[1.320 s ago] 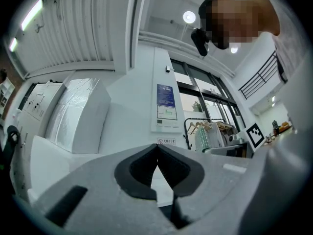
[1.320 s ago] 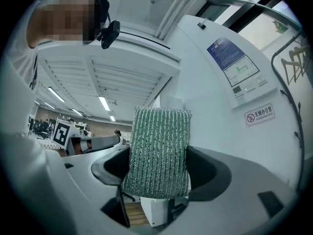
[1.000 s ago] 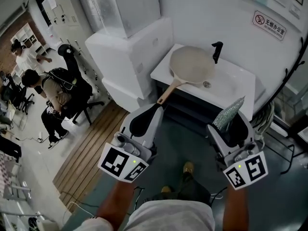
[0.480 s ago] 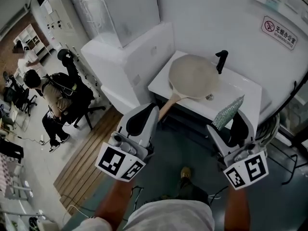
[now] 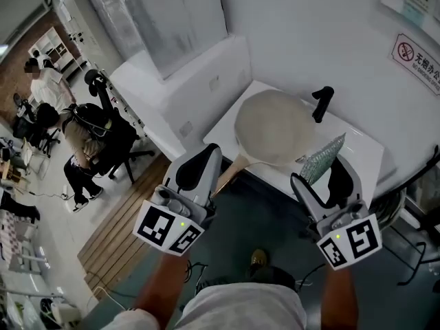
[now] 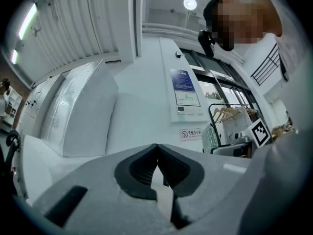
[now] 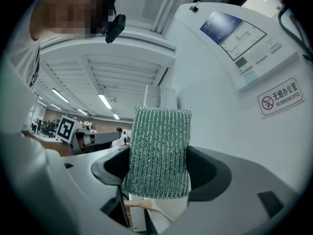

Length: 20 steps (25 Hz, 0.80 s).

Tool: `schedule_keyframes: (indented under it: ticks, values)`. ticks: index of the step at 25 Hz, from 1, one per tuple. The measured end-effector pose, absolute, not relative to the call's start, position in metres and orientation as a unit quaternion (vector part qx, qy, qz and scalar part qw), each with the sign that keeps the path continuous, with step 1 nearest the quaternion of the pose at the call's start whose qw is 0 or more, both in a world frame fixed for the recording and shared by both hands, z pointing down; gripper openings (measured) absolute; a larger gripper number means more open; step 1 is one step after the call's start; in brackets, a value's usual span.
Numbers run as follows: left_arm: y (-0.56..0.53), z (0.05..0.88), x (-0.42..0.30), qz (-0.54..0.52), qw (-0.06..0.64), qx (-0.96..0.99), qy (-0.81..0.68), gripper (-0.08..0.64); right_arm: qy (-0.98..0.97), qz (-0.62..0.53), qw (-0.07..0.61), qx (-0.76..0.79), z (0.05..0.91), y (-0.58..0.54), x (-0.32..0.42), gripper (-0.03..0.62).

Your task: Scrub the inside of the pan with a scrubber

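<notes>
While the pan [image 5: 273,128] sits on the white sink [image 5: 361,158], a bit above the middle of the head view, no scrubbing has started yet. It is round and pale. Its long handle [image 5: 230,172] sticks out past the sink edge toward the lower left of the picture. A black tap [image 5: 320,103] stands just behind it.

The right gripper [image 5: 326,175] is in the lower right of the head view. It is squeezed tight on the green scrubber [image 7: 157,148], which stands up tall between its jaws. The scrubber is near the pan's lower right rim but not touching it.

The left gripper [image 5: 206,158] is in the lower left. Its jaws are pressed together with nothing held in them. Its tip is close beside the end of the handle, but I cannot tell if they touch.

I think this is the getting-close step. Both tools are held up in front of the sink, and the real work is not begun.

Next, the scrubber has to go down into the pan and press flat on the inside. The left jaws would likely need to spread and grab the handle, so the pan does not slide or tip off the edge when the rubbing starts.
</notes>
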State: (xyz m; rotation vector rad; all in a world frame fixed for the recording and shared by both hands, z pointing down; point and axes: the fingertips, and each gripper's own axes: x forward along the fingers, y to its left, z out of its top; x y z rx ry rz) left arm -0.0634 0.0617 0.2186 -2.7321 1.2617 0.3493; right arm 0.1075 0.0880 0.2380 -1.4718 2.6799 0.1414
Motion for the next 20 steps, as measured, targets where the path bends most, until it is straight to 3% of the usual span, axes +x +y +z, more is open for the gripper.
schedule_keyframes:
  ticks: [20]
  values:
    - [-0.038,0.225,-0.043,0.084,0.048,-0.890,0.446,0.015,0.883,0.057,0.035,-0.464,0.224,-0.011,0.123,0.351]
